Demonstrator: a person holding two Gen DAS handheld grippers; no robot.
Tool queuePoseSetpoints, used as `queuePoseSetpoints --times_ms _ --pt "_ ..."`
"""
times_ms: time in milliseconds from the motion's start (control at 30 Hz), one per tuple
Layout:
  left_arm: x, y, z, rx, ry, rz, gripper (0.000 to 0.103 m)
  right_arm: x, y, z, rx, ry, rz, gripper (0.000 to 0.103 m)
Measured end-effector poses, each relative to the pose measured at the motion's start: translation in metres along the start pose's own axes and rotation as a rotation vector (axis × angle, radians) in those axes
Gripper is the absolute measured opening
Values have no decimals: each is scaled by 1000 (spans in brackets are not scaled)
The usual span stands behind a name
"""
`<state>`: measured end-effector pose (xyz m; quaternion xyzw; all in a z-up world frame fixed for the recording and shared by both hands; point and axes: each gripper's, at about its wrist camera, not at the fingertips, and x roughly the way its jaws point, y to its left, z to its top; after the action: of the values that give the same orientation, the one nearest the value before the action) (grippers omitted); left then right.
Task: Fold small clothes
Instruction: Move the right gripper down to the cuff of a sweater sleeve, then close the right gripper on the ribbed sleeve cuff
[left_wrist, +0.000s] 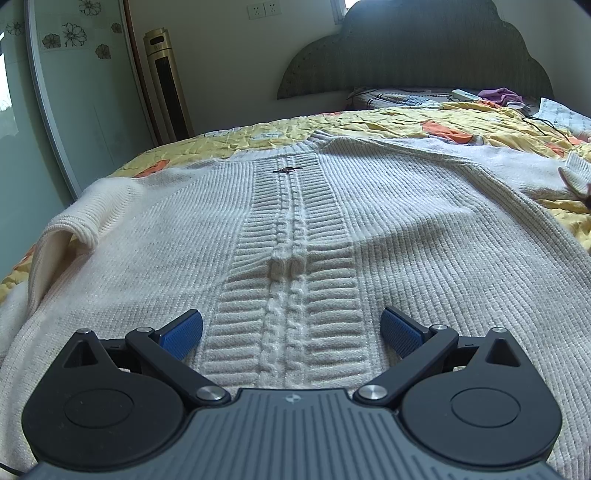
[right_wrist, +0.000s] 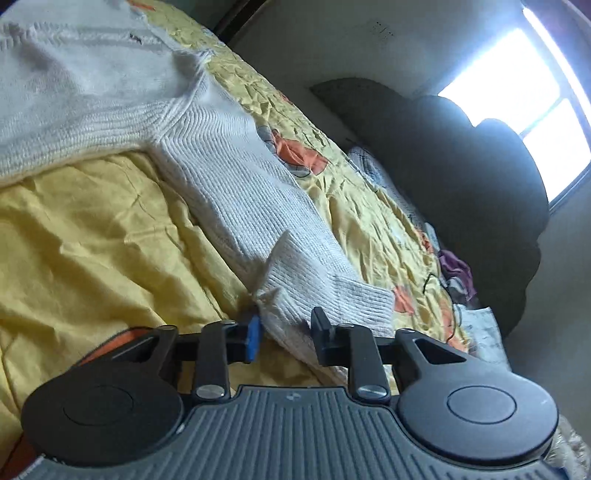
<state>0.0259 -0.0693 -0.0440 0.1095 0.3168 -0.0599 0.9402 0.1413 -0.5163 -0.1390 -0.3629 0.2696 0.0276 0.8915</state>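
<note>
Left wrist view first: closest to you is your left tool, jaws spread wide, blue ribbed pads hovering either side of the cable-knit centre panel with nothing pinched between them. The cream sweater lies spread flat across the bed, chunky ribbed knit with a twisted braid running up to the collar and a small dark clasp near the neck. Under it sits a crinkled yellow quilt with orange patches; a scalloped grey headboard rises behind.

Right wrist view now: your right tool has its jaws drawn in close on the ribbed cuff of the sweater's sleeve, the knit bunched between the pads. The sleeve stretches diagonally over the yellow quilt.
</note>
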Motion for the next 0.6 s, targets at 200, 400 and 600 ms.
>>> queuePoseSetpoints --times_ms 200,400,600 --pt "0 0 -1 0 0 1 103 -5 -69 -19 488 -86 7 10" --pt "1 1 -1 -4 2 -3 103 -7 -152 -103 1085 -73 -196 10" --pt "1 1 -1 -3 2 -2 103 -8 -153 -177 1438 8 -177 66"
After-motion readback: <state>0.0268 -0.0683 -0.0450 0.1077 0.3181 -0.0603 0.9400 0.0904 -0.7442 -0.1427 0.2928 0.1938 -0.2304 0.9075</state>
